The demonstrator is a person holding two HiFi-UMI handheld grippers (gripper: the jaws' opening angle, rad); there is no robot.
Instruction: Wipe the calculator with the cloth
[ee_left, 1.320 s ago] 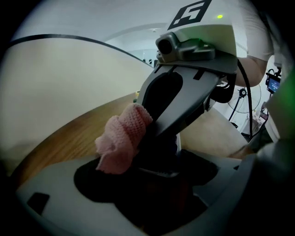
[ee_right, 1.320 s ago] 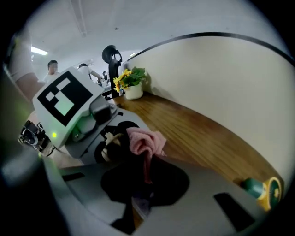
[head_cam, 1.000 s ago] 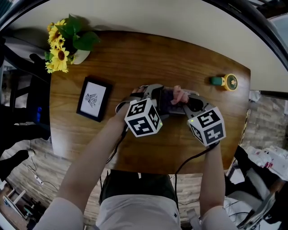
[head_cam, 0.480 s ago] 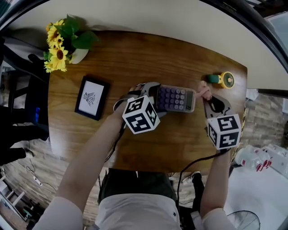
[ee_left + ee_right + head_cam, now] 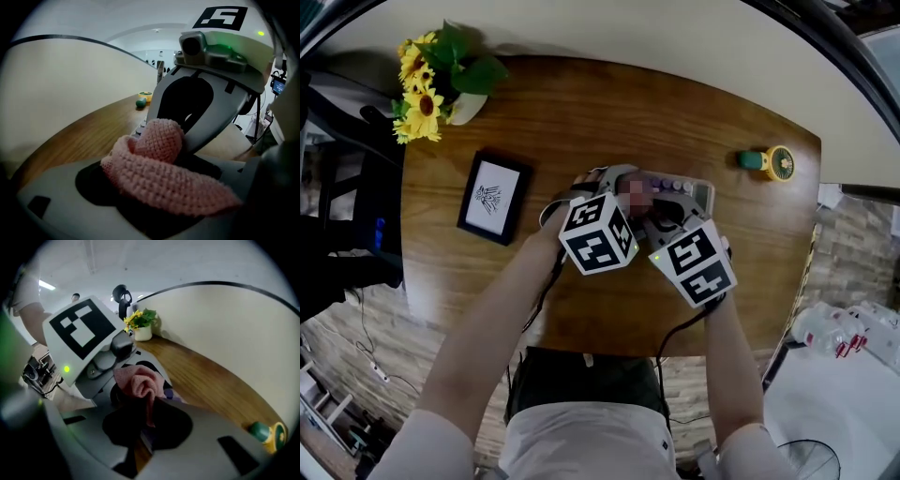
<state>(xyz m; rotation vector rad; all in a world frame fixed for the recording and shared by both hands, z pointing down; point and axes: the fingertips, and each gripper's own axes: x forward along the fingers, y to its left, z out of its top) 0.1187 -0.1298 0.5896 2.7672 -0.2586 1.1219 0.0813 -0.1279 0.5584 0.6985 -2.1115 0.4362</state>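
Note:
A grey calculator (image 5: 686,188) with purple keys lies on the wooden table (image 5: 581,112), mostly covered by the grippers. My left gripper (image 5: 625,202) sits at its left end, jaws along both sides of it, gripping it. My right gripper (image 5: 661,212) is shut on a pink knitted cloth (image 5: 633,194), which presses on the calculator's left part. In the right gripper view the cloth (image 5: 140,380) bunches above the closed jaws of my right gripper (image 5: 147,423), with purple keys (image 5: 169,393) beside it. In the left gripper view the cloth (image 5: 164,159) drapes over my left gripper (image 5: 159,192) and hides the calculator there.
A pot of sunflowers (image 5: 441,84) stands at the table's far left corner. A black picture frame (image 5: 494,203) lies left of the grippers. A small green and yellow fan (image 5: 769,165) sits at the far right, near the table's edge.
The right gripper swept the cloth right to the calculator's right end, then back left onto its left part. The left gripper stayed at the calculator's left end.

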